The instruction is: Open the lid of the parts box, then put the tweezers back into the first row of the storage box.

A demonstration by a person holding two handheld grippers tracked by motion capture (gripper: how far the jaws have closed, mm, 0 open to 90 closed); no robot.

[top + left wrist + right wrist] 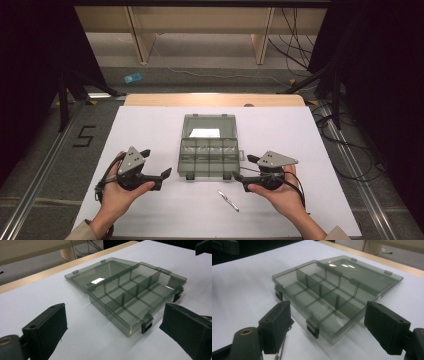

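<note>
A smoky clear compartment box (207, 156) lies open in the middle of the white table, its lid (209, 126) flat behind it and its several compartments empty. My left gripper (156, 163) is held open just left of the box's front corner, apart from it. My right gripper (244, 167) is open at the box's front right corner, also clear of it. The left gripper view has the box (135, 295) ahead between the spread jaws of the left gripper (116, 315). The right gripper view frames the box (324, 292) between the wide jaws of the right gripper (328, 315). Nothing is held.
A small slim metal tool (228, 200) lies on the table in front of the box, near my right hand. The white table top (150, 125) ends at a wooden strip (215, 99) at the back. Cables (350, 150) run over the floor at the right.
</note>
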